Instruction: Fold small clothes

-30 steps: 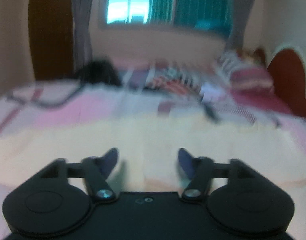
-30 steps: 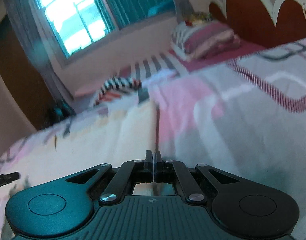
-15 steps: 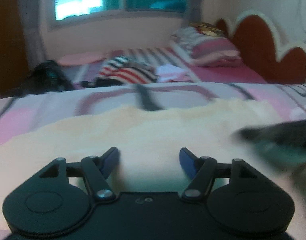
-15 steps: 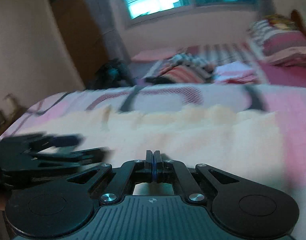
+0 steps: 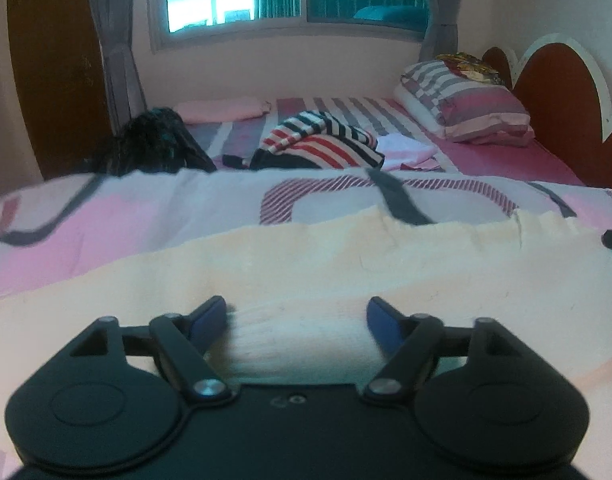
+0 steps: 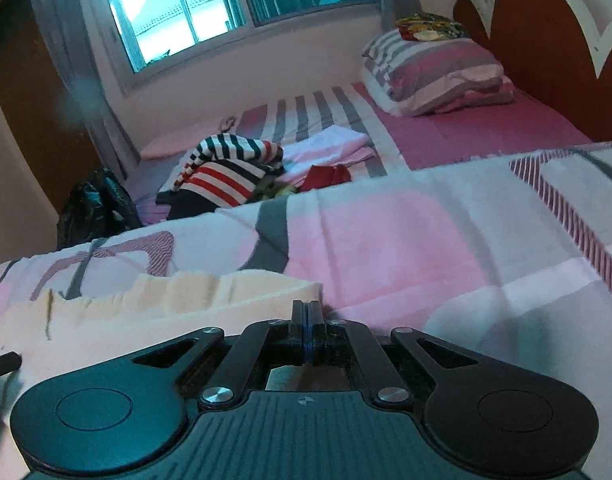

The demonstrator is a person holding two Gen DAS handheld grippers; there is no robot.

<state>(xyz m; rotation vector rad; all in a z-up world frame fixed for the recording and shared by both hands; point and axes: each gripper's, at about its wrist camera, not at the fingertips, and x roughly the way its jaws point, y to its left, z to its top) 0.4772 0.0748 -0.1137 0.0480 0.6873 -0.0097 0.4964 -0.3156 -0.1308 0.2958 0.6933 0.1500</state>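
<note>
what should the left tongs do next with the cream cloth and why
Probably ease the left tongs down and close on the cream cloth just ahead. Their jaws are opening, with cloth lying between the blue pads but not pinched. The right tongs are shut at the cloth's corner, so the left side needs its own grip before folding.

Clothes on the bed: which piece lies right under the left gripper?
The cream garment, spread flat beneath the left gripper; the striped garment sits bunched far back.

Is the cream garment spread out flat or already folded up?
Spread out: the cream garment lies in one wide sheet across the quilt, its far hem showing; whether a layer is doubled, cannot tell.
</note>
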